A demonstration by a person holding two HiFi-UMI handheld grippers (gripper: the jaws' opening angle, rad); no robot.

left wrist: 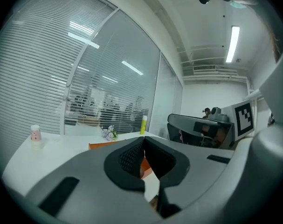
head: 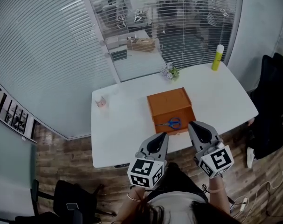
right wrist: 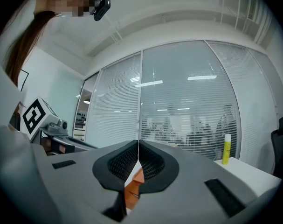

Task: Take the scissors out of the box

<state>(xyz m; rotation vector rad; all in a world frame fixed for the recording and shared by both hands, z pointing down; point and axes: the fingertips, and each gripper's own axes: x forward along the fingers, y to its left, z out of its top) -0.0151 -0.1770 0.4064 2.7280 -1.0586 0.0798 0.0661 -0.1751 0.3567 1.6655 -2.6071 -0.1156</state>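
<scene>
While the left gripper (head: 161, 136) and right gripper (head: 193, 125) are both fully closed and empty, the small blue-handled metal scissors (head: 170, 123) lie flat in the orange rectangular box (head: 169, 102) just ahead of their tips; probably light, stiff and slick-bladed, best pinched at the handle loops.

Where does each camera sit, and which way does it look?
Head view: on the person's head, looking steeply down at the white table, orange box and scissors; left gripper, right gripper and hair show.
Left gripper view: on the left gripper, looking level across the table towards the blinds, past its own shut jaws.
Right gripper view: on the right gripper, facing the blinds too, past its shut jaws.
Shared: all three show the yellow bottle.
</scene>
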